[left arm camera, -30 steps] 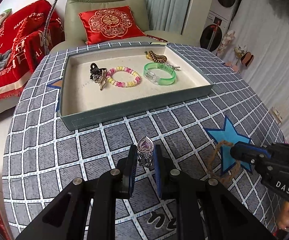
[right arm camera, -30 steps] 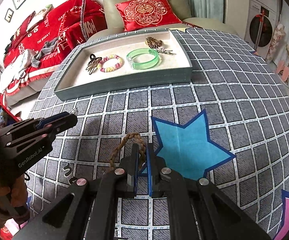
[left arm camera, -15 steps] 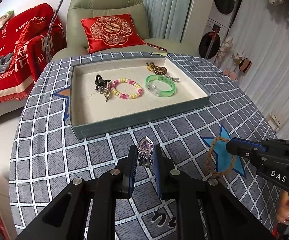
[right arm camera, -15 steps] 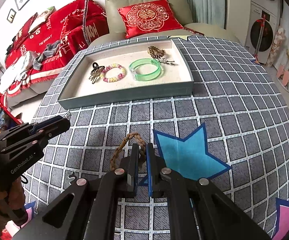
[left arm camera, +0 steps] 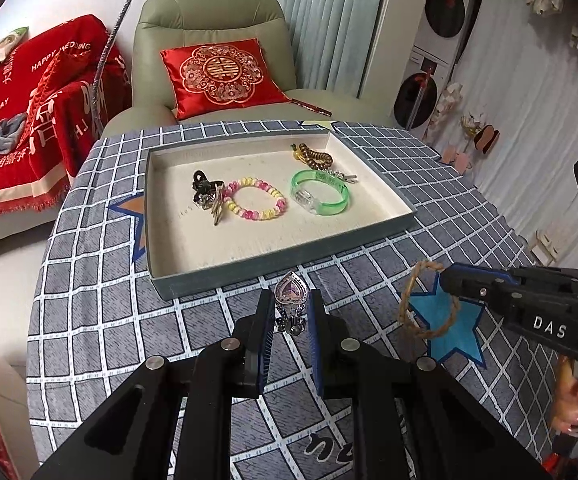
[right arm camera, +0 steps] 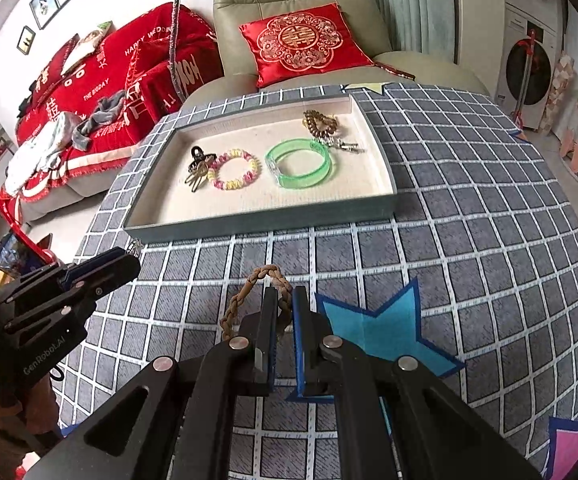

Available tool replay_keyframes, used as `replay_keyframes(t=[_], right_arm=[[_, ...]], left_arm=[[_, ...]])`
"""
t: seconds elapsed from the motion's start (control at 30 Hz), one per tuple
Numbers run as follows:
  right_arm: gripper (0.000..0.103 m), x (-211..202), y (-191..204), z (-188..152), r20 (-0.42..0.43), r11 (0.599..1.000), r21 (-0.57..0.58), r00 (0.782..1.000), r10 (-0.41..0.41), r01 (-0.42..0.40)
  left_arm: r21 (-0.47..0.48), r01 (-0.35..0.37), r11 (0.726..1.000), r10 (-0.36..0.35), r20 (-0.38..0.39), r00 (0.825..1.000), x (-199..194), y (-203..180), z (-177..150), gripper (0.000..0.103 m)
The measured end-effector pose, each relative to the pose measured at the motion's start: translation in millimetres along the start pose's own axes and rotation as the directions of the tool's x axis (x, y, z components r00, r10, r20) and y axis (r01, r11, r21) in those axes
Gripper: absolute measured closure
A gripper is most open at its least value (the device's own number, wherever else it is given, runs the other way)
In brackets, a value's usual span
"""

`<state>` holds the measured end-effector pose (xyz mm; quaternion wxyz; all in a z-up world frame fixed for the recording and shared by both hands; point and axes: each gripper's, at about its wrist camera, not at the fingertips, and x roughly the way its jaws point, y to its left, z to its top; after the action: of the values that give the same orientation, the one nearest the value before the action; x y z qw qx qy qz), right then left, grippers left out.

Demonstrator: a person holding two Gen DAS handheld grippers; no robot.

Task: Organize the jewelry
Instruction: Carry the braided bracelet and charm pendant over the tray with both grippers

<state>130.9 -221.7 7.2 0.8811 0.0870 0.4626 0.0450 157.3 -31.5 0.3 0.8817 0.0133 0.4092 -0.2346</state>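
Observation:
My left gripper [left arm camera: 289, 312] is shut on a silver pendant with a purple heart stone [left arm camera: 290, 294], held above the cloth just before the tray's near wall. My right gripper [right arm camera: 284, 308] is shut on a braided brown cord bracelet [right arm camera: 245, 296], lifted off the table; it also shows in the left wrist view [left arm camera: 417, 304]. The grey tray [left arm camera: 289, 266] with a cream lining holds a black hair clip [left arm camera: 205, 192], a pink and yellow bead bracelet [left arm camera: 257, 204], a green bangle [left arm camera: 321, 196] and a brown bead bracelet [left arm camera: 313, 156].
The table wears a grey checked cloth with blue stars [right arm camera: 385, 332]. A green armchair with a red cushion [left arm camera: 221, 76] stands behind the table. A red-covered sofa [right arm camera: 89, 96] is at the left.
Both grippers have risen and drawn back from the table with their items still held. The tray looks smaller and farther away. The cord bracelet now hangs clear of the cloth.

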Motion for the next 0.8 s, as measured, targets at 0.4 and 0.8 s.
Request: replay_keyframes(t=[0.4, 0.8], right_arm=[[0.095, 5.5, -10.2, 50.1, 0.040, 0.999, 0.036, 0.999, 0.017, -0.018], [0.095, 40.6, -23.2, 98.2, 0.036, 0.997, 0.072, 0.999, 0.002, -0.005]], left_arm=[[-0.023, -0.035, 0.999, 0.036, 0.030, 0.999, 9.7, 20.0, 34.1, 0.072], [-0.037, -0.086, 0.996, 0.086, 0.002, 0.996, 50.0, 45.1, 70.8, 0.072]])
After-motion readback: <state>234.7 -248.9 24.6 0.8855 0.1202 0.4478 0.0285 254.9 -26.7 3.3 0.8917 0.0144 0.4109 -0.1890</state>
